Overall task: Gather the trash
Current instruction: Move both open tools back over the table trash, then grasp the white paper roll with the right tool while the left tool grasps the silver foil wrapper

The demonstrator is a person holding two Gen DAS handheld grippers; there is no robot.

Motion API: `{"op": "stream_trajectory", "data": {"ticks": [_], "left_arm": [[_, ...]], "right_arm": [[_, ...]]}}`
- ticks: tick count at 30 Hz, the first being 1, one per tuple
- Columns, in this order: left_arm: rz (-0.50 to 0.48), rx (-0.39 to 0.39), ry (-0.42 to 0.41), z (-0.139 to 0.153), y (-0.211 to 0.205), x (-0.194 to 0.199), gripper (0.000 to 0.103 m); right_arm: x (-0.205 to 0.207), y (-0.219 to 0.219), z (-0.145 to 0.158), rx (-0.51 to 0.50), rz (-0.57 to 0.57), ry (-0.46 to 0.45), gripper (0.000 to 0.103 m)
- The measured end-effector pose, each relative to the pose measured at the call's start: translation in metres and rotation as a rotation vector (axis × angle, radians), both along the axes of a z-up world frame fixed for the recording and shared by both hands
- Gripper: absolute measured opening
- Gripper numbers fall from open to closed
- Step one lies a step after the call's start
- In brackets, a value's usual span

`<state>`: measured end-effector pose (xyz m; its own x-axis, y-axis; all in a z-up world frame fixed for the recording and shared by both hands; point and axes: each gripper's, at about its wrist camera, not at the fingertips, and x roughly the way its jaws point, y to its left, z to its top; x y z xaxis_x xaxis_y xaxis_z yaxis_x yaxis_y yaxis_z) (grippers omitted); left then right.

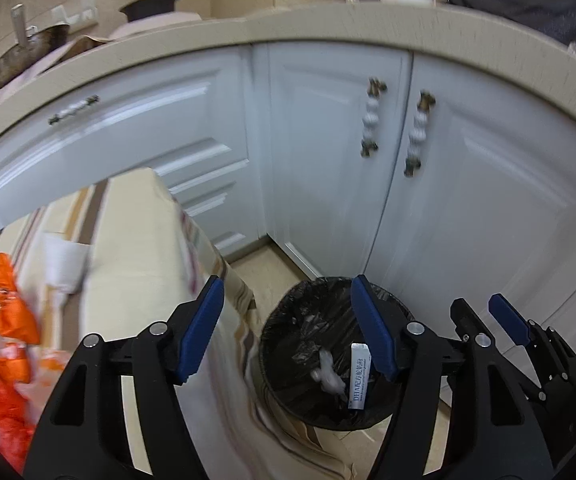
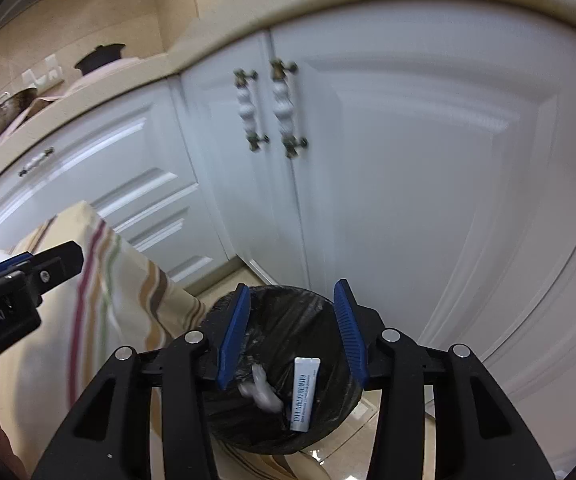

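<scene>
Plainly, with both the left tongs (image 1: 288,328) and right tongs (image 2: 289,334) spread and empty above the round black-lined trash bin (image 2: 327,436), where a white printed sachet (image 2: 305,394) and crumpled white wrapper (image 2: 262,392) lie, the orange plastic wrappers (image 1: 8,320) on the striped-cloth surface (image 1: 136,240) beside the bin could be missed.

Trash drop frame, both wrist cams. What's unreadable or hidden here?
- Trash bin bottom: both views, black liner too dark.
- White crumpled scrap: motion-blurred, material unclear.
- White packet: small print too fine.
- Orange bag on tablecloth: left view, blurred, cut by edge.
- Left gripper, right gripper: fingers apart, empty.
</scene>
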<state>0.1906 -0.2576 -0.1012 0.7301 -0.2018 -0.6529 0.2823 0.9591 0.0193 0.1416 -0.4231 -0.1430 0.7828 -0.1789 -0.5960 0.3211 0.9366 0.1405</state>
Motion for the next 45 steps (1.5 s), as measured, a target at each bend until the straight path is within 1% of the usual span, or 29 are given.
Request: {"op": "stream_trajectory", "data": {"ticks": [4,11,18,24,29,33,38,45], "left_arm": [[0.030,-0.010,-0.025,0.022,0.037,-0.019,0.065],[0.112,0.011,-0.059,0.042,0.114,-0.055,0.065],[0.260,0.050,-0.046,0.040,0.204,-0.085,0.067],[0.362,0.061,-0.017,0.029,0.262,-0.104,0.067],[0.404,0.067,-0.009,0.019,0.294,-0.119,0.068],[0.430,0.050,0.005,0.011,0.312,-0.128,0.071],[0.433,0.032,0.020,0.003,0.320,-0.137,0.071],[0.402,0.028,0.026,-0.006,0.317,-0.140,0.071]], "right_arm": [[-0.012,0.021,0.020,-0.014,0.027,-0.026,0.046],[-0.028,0.075,0.048,-0.027,0.115,-0.063,0.047],[-0.037,0.142,0.057,-0.040,0.245,-0.079,0.049],[-0.050,0.196,0.053,-0.048,0.355,-0.072,0.049],[-0.065,0.238,0.044,-0.071,0.447,-0.059,0.049],[-0.072,0.257,0.036,-0.077,0.499,-0.036,0.049],[-0.080,0.271,0.029,-0.091,0.541,-0.022,0.049],[-0.086,0.285,0.020,-0.108,0.581,0.005,0.049]]}}
